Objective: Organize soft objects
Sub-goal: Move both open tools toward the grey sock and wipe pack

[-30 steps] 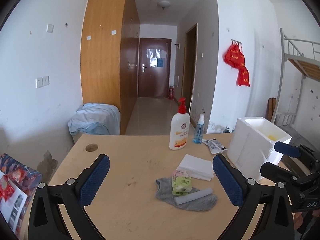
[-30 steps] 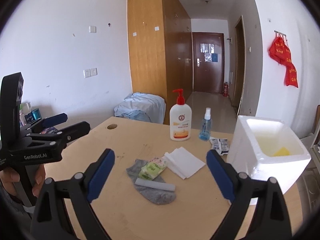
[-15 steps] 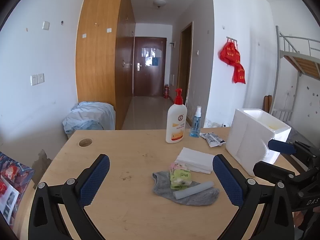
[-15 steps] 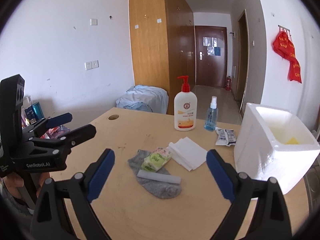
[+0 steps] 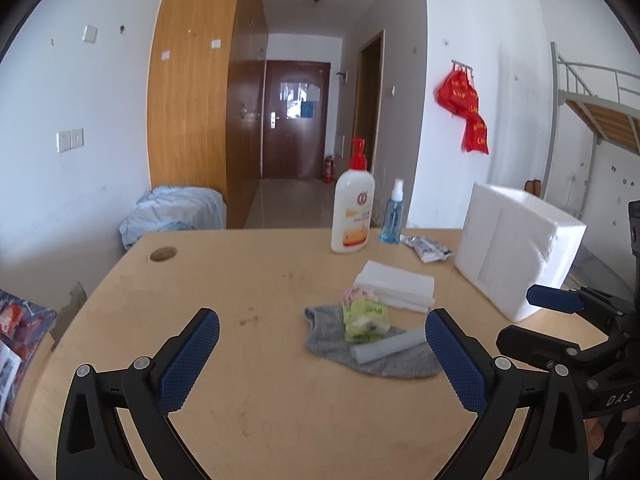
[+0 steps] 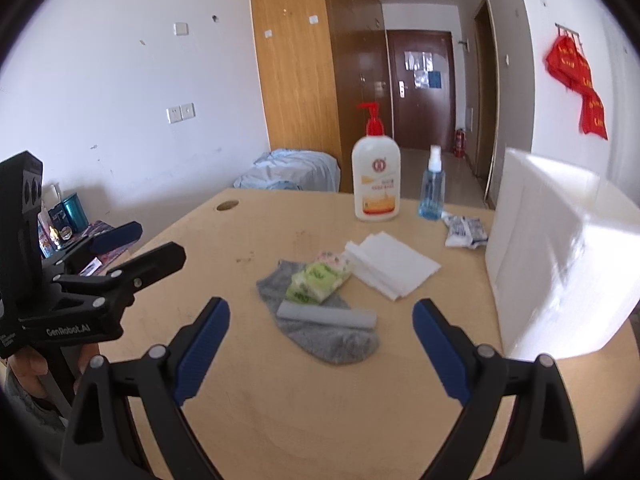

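From the left wrist camera, the left gripper [image 5: 322, 354] is wide open and holds nothing, with its two blue pads low over the wooden table [image 5: 224, 280]. A gray sock [image 5: 332, 344] lies flat on the table just past the pads, closer to the right pad. On top of the sock sit a green tissue pack [image 5: 366, 320] and a gray roll [image 5: 390, 346]. A pile of white napkins [image 5: 396, 286] lies just behind them. Further back stand a lotion bottle [image 5: 353, 210] and a small blue spray bottle [image 5: 393, 214], and a white foam box [image 5: 516, 254] sits off to the right. The right gripper [image 5: 540, 316] shows at the right edge, beside the box. From the right wrist camera, the right gripper [image 6: 321, 344] is also wide open and empty. The sock [image 6: 328, 336] lies right between its two pads, a little ahead of them, with the green pack [image 6: 316, 282] and roll [image 6: 326, 315] on it. The left gripper [image 6: 132, 246] hangs at the left, well apart from the sock, with a hand [image 6: 28, 372] under it.
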{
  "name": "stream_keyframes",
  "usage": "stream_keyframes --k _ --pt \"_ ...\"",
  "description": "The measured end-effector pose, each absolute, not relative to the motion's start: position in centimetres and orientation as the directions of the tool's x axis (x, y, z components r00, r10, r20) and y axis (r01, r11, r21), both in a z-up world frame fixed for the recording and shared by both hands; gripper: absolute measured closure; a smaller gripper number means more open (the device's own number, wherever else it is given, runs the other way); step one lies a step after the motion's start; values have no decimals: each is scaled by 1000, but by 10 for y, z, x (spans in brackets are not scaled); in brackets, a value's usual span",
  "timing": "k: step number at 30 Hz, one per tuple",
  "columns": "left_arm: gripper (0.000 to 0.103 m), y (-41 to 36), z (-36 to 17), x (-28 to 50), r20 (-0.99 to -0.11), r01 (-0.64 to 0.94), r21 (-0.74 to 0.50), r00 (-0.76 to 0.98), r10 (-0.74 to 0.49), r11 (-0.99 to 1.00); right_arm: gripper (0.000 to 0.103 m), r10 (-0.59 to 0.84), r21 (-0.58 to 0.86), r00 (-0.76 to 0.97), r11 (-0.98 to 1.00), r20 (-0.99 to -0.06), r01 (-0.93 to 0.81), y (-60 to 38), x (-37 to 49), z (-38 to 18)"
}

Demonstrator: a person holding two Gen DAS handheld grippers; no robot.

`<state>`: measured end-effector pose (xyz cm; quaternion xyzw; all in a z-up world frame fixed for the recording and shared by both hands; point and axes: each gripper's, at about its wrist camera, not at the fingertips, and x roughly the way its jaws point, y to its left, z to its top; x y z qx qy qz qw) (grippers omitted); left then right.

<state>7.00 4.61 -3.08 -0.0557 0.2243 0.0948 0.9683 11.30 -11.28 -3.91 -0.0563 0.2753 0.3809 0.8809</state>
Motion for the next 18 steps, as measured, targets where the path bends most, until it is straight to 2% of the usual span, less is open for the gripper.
stream_keyframes --k 7,18 --pt "0 50 -48 72 -496 -220 -86 855 149 972 8 637 138 539 707 -550 -694 -113 111 -51" --pt "0 46 -54 76 -521 -205 -90 844 129 975 8 634 159 515 706 -577 -691 -111 108 -59"
